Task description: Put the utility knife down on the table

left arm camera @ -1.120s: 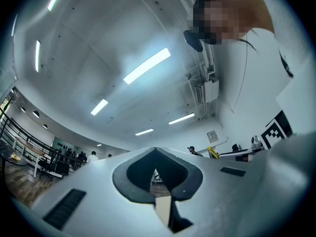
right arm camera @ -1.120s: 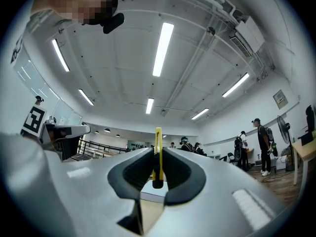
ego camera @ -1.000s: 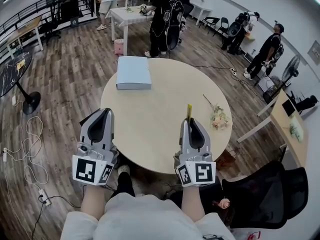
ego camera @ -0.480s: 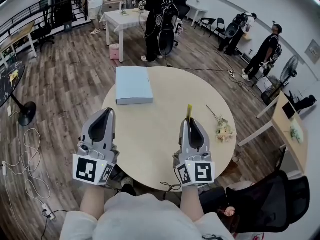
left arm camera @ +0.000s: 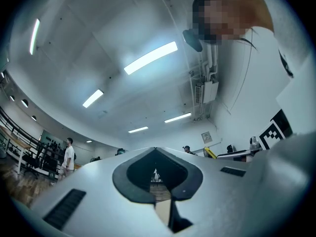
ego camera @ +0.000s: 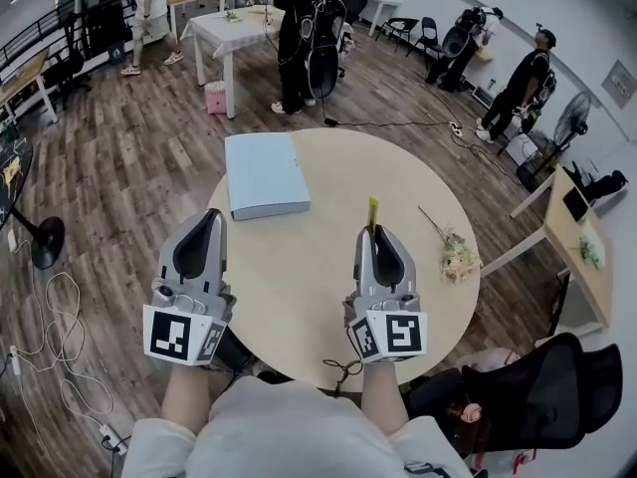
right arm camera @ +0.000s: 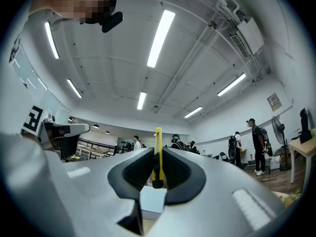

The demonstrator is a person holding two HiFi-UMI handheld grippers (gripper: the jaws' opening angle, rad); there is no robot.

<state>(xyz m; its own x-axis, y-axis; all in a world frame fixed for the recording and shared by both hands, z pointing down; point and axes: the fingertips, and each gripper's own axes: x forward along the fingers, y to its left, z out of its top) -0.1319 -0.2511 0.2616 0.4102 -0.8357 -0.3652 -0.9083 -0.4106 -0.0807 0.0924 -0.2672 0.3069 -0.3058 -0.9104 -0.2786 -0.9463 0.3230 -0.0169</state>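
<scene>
A yellow utility knife [ego camera: 373, 212] sticks up and forward out of my right gripper [ego camera: 374, 229], which is shut on it above the near right part of the round beige table [ego camera: 318, 167]. In the right gripper view the knife [right arm camera: 158, 143] stands upright between the dark pads of that gripper [right arm camera: 157, 154]. My left gripper [ego camera: 210, 217] hovers over the table's near left edge, jaws together and holding nothing. Its own view shows the left gripper [left arm camera: 155, 152] tilted upward toward the ceiling.
A pale blue book [ego camera: 266, 175] lies at the table's far left. A sprig of dried flowers [ego camera: 453, 252] rests near the right edge. A black office chair [ego camera: 528, 396] stands at lower right. People [ego camera: 304, 38] and a white table [ego camera: 239, 23] are beyond; cables [ego camera: 55, 317] lie on the floor at left.
The table and book have slid closer in the head view as the person stepped toward them. Both grippers keep their pose, and the right one still holds the knife.
</scene>
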